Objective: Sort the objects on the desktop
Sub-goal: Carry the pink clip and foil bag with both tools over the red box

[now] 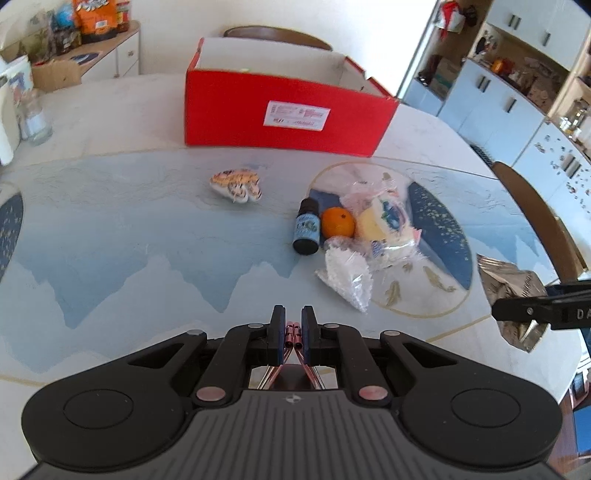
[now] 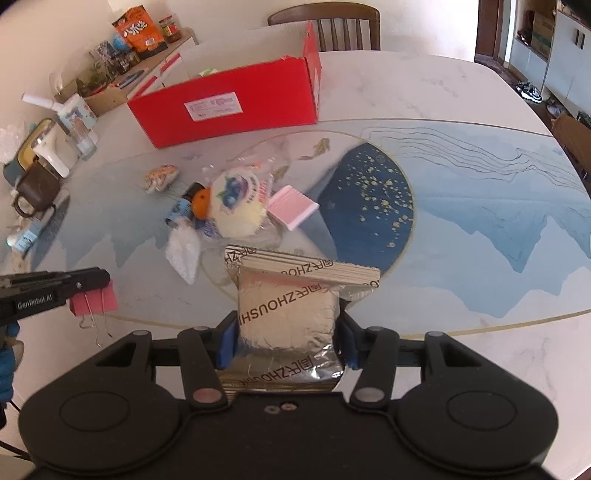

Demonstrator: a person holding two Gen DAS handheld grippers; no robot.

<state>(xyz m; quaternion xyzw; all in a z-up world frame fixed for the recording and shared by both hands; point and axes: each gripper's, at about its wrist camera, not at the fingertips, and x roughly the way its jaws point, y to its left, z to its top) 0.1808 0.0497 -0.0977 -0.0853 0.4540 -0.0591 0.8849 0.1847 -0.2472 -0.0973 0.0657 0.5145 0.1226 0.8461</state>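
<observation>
My left gripper [image 1: 293,320] is shut on a pink binder clip [image 1: 294,334], also seen hanging from it in the right wrist view [image 2: 94,300]. My right gripper [image 2: 286,334] is shut on a silver foil packet [image 2: 288,314], seen at the right edge of the left wrist view [image 1: 513,295]. An open red box [image 1: 284,110] stands at the far side of the table; it also shows in the right wrist view [image 2: 229,107]. A pile lies mid-table: a small dark bottle [image 1: 306,230], an orange [image 1: 337,221], a wrapped bun [image 1: 384,229], a clear white bag [image 1: 349,275], a pink pad [image 2: 293,206]. A striped wrapped item [image 1: 238,184] lies apart to the left.
A glass jar [image 1: 35,118], a brown mug [image 2: 35,188], a white appliance [image 2: 51,147] and a small blue box [image 2: 27,234] stand along the table's left side. A side cabinet [image 1: 92,55] carries snack bags. Wooden chairs [image 2: 325,26] stand behind the table and at its right [image 1: 539,218].
</observation>
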